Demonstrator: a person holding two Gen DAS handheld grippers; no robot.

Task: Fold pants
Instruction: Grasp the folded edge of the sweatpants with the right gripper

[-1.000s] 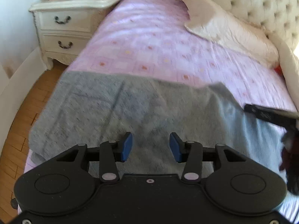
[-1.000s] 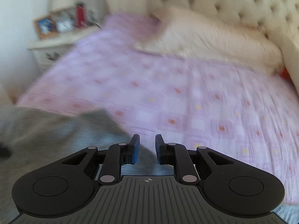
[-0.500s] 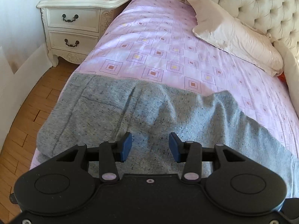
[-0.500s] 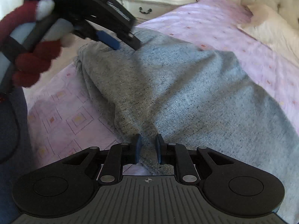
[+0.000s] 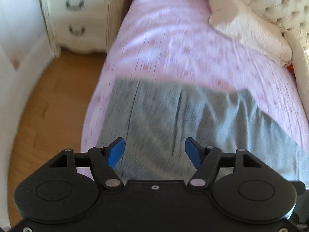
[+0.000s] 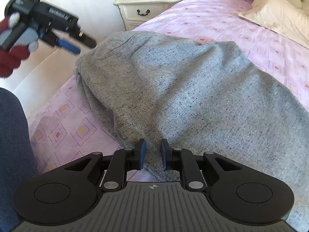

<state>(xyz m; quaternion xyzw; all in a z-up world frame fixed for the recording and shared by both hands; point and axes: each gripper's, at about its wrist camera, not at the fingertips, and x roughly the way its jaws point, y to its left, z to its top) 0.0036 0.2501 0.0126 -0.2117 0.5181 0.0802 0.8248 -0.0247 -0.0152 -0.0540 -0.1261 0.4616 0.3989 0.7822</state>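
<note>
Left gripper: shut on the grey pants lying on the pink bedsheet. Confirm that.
Not shut: the left gripper is open, its jaws spread wide above the grey pants with nothing between them, as the left wrist view shows. The pants do lie on the pink bedsheet.

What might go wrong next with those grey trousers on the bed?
1. The right hand-held gripper has only a small bunch of the speckled grey knit pants between its narrowly parted fingers; a pull could slip off.
2. The left hand-held gripper is wide open above the cloth, holding nothing, so one-sided lifting may drag the pants crooked.
3. The pants lie near the edge of the pink patterned bedsheet; they could slide toward the wooden floor.
</note>
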